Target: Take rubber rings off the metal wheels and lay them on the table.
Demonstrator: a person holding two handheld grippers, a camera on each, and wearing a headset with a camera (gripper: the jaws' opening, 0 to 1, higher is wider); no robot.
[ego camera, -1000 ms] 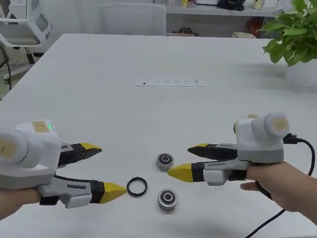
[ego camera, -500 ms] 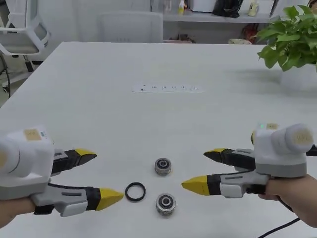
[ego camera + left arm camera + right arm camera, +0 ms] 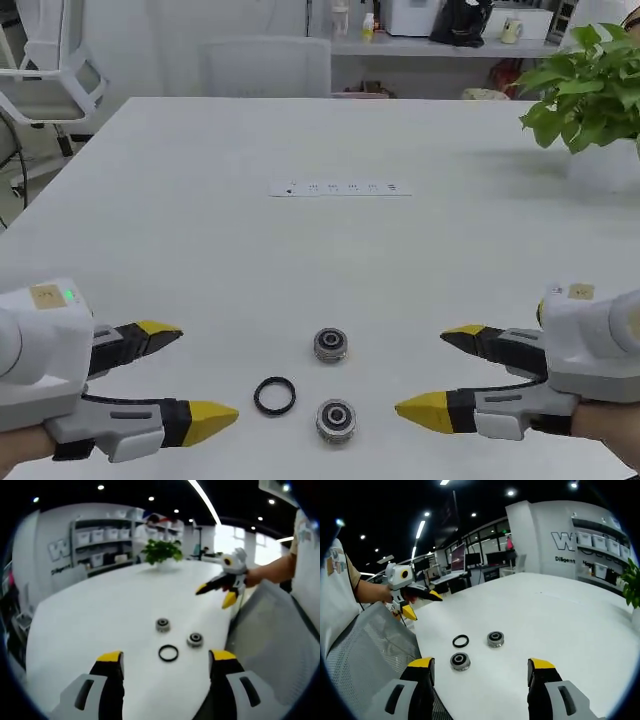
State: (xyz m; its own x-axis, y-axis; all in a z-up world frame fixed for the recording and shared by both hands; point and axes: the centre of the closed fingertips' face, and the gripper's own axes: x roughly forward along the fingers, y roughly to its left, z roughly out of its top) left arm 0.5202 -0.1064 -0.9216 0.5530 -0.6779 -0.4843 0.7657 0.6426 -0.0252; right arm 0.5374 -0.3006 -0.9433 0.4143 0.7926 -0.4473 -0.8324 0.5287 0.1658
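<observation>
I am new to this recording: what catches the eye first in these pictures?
First come the two white tools with yellow tips, the left tool and the right tool, both open, at the near side of the white table. Between them lie two small round metal wheels and one thin black rubber ring, flat on the table beside the wheels.

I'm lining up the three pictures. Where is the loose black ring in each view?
Head view: ring low centre, left of the near wheel.
Left gripper view: ring at centre, lower left of that wheel.
Right gripper view: ring left of centre, above that wheel.
Shared landmark: the near wheel, next to the ring.
</observation>
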